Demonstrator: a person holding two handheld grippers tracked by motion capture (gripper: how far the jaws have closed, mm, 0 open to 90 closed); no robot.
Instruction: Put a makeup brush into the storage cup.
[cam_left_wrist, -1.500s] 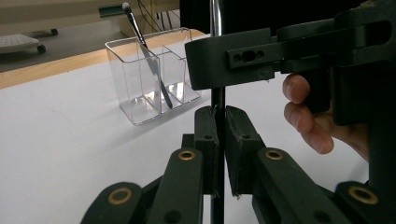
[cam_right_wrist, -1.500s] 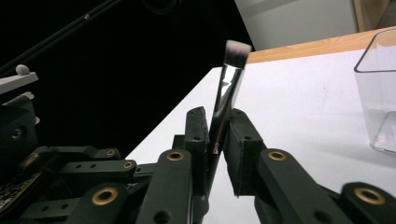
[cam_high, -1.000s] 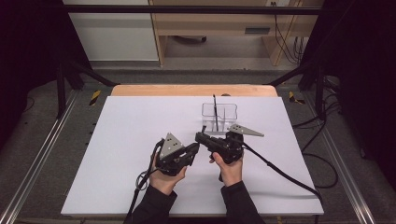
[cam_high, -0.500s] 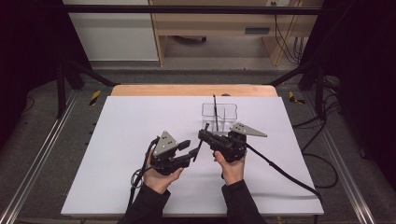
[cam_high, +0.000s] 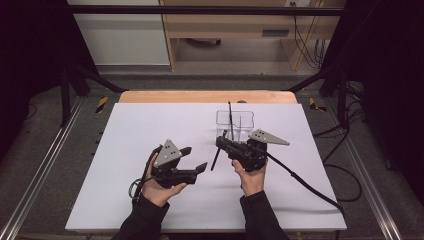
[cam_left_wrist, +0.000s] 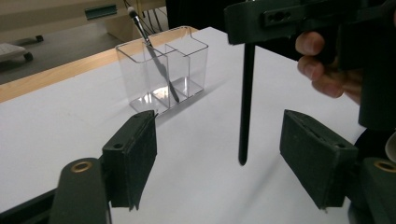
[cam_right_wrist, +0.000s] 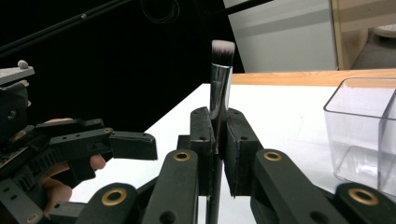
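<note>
My right gripper (cam_high: 223, 143) (cam_right_wrist: 218, 122) is shut on a black-handled makeup brush (cam_high: 216, 160) (cam_right_wrist: 220, 70), gripping it below the silver ferrule with the bristles pointing up. The handle (cam_left_wrist: 246, 93) hangs down toward the table. My left gripper (cam_high: 196, 158) (cam_left_wrist: 223, 161) stands left of it. Its jaws have just been opening, and the handle's lower end shows between them, touching neither pad. A clear two-part holder (cam_high: 235, 122) (cam_left_wrist: 163, 70) (cam_right_wrist: 364, 130) stands behind, with a second thin brush (cam_high: 230, 117) (cam_left_wrist: 152, 51) leaning in it.
The white tabletop (cam_high: 150, 125) ends in a wooden strip (cam_high: 200, 96) along the far side. A cable (cam_high: 300, 180) trails right from the right gripper. Dark frame bars and floor surround the table.
The left gripper's jaws opened off the brush handle and that hand drew left, away from the right gripper. The right gripper kept still with the brush.
</note>
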